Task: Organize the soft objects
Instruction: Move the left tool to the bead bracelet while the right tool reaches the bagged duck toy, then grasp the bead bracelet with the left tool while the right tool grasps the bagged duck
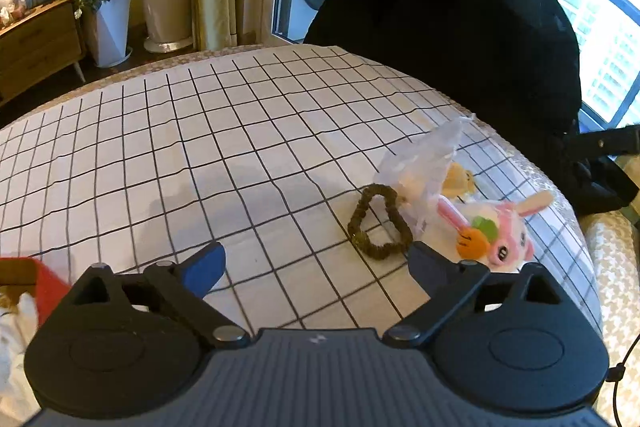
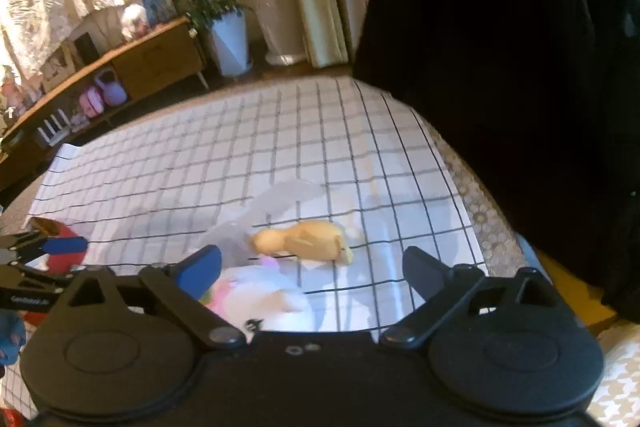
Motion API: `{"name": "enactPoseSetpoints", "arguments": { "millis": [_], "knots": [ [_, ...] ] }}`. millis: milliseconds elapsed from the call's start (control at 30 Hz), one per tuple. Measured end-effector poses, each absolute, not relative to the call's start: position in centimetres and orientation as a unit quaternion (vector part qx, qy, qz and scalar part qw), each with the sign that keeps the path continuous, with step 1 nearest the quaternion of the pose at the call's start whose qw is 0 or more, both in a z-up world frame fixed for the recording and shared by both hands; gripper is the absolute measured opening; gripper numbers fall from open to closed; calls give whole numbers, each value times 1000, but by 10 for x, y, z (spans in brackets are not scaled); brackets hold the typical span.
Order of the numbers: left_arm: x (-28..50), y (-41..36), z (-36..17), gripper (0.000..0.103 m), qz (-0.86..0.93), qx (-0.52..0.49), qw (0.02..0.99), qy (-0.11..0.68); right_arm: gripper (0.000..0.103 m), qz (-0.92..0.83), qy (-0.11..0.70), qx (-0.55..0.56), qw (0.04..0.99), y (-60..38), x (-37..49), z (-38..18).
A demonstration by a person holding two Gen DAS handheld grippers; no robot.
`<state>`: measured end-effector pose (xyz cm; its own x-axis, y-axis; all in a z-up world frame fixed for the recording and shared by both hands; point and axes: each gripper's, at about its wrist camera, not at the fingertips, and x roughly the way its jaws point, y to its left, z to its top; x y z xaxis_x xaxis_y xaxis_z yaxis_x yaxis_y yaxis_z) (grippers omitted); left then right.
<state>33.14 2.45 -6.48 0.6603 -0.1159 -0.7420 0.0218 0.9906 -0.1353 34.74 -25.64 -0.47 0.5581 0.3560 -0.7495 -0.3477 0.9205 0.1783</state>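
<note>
While both wrist cameras look down at the grid-patterned cloth [image 1: 200, 147], I see my left gripper [image 1: 316, 263] with its jaws spread wide and nothing between them but bare cloth. The soft things sit in the lower right of the left wrist view. A dark olive-brown scrunchie [image 1: 378, 221] lies flat as a crinkled, lopsided loop, just ahead of my right-hand finger. Touching its right edge is a crumpled clear plastic bag [image 1: 424, 167], peaked upward and translucent. A pink-and-white plush rabbit [image 1: 506, 235] lies on its side just right of the bag, long ears pointing to the upper right, with an orange carrot and green leaf on its front. Behind the bag a yellow plush duck [image 1: 460, 181] peeks out, mostly hidden. At the left edge, low down, I see the corner of a red box [image 1: 48, 283].

In the right wrist view, my right gripper [image 2: 312, 269] is likewise spread wide, holding nothing. The duck [image 2: 308, 239] lies on its side at centre frame, head to the left, between and just beyond the fingertips. The rabbit [image 2: 272, 295] shows as a blurred white and pink mass below it, beside my left finger. The other gripper's blue-tipped finger reaches in from the left edge.
</note>
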Motion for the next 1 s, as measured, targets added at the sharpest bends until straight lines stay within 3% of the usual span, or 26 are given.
{"name": "enactPoseSetpoints", "arguments": {
  "millis": [133, 367, 867, 933, 1000],
  "knots": [
    [348, 23, -78, 98, -30, -61, 907, 416, 97, 212, 436, 27, 874, -253, 366, -11],
    [372, 11, -105, 98, -30, -28, 903, 427, 98, 214, 480, -45, 850, -226, 394, -41],
    [413, 2, -140, 97, -56, 6, 896, 440, 97, 223, 535, -67, 812, -198, 435, -98],
    [414, -1, -142, 95, -57, 12, 898, 437, 96, 224, 537, -72, 810, -194, 436, -101],
    [417, -5, -146, 84, -57, 18, 896, 439, 96, 226, 537, -73, 809, -192, 436, -104]
  ]
}}
